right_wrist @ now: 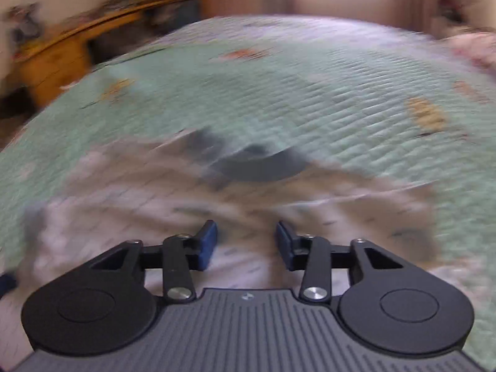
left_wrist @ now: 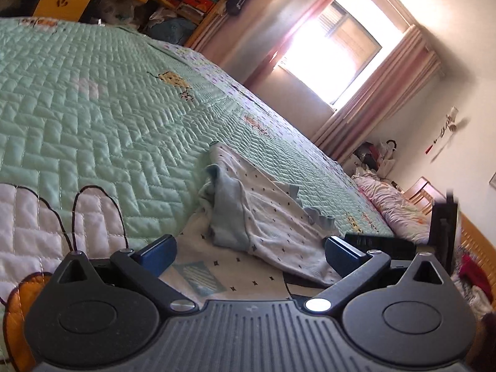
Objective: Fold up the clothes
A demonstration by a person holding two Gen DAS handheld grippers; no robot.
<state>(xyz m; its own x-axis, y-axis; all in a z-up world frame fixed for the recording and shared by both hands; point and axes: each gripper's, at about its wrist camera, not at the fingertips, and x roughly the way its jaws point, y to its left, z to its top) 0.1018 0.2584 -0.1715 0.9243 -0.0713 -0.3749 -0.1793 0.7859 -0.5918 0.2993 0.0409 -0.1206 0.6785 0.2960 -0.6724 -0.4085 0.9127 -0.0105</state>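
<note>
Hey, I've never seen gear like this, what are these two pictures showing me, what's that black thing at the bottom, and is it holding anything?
Each picture comes from a camera mounted on a hand-held gripper, looking forward along its two blue-padded fingers. One shows the left gripper, the other the right gripper. Both are open and hold nothing. Below them lies a white garment with small dark marks and light blue trim, rumpled on a green quilted bedspread. The right view is blurred. A bright window lights the room.
</note>
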